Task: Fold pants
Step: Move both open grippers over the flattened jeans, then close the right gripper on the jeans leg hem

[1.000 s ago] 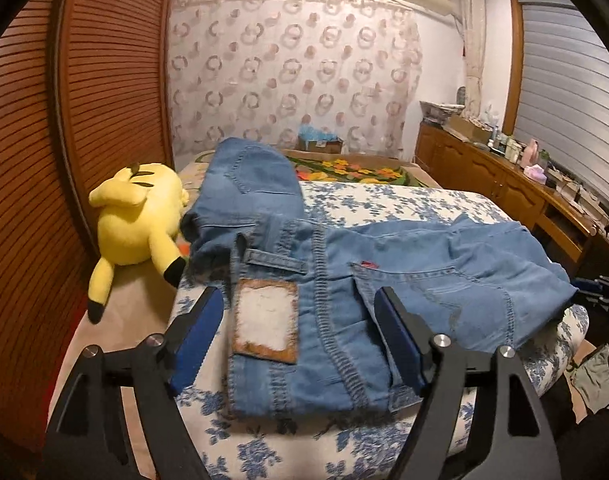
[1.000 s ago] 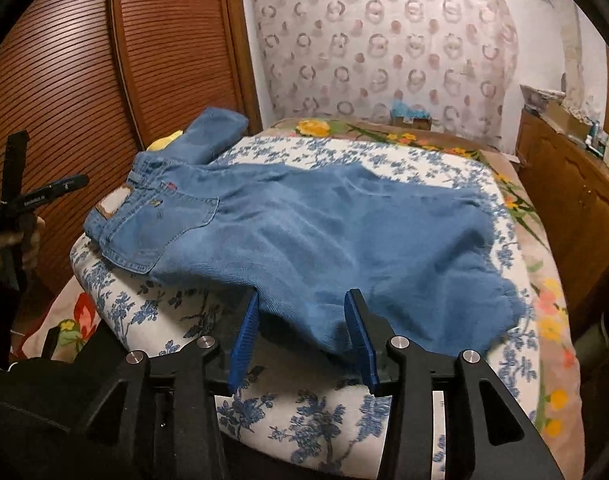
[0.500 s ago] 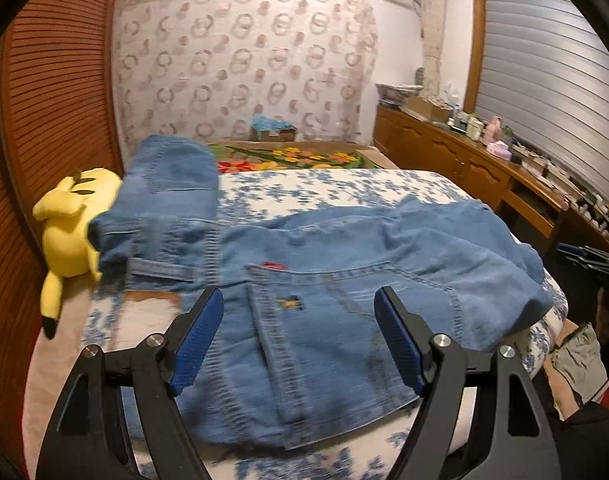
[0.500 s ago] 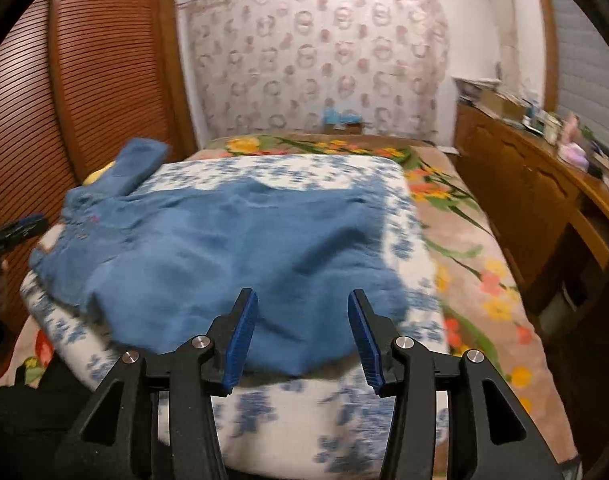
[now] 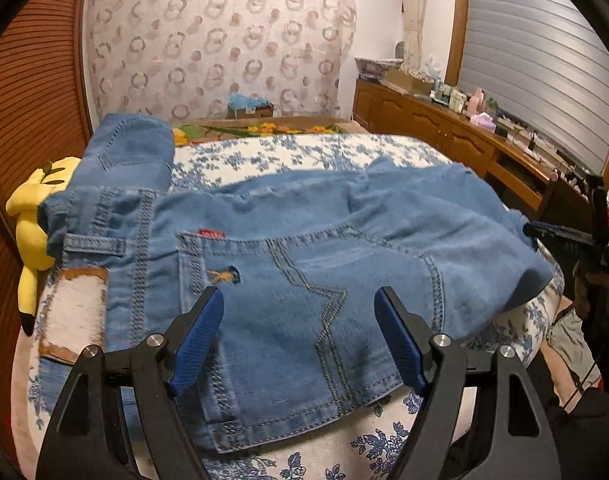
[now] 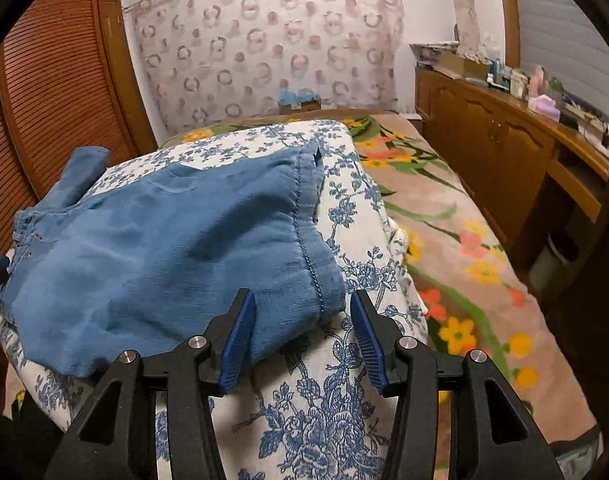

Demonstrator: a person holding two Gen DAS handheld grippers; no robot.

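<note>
Here, blue denim pants (image 5: pixel 304 272) lie rumpled (back pocket up).

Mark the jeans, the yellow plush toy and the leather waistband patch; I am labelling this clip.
jeans (image 5: pixel 304 320): left wrist view, back pocket panel.
yellow plush toy (image 5: pixel 32 240): left wrist view, its body.
leather waistband patch (image 5: pixel 74 314): left wrist view, pale centre.

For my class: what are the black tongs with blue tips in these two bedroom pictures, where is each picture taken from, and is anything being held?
No robot here: a person holds one pair of tongs in each hand, each with a camera looking along its tips. One picture looks over the left tongs at the waistband end of the jeans; the other looks over the right tongs at the leg end. The jeans lie on a floral bedcover, a yellow plush toy beside them. Both tongs are open, holding nothing.
</note>
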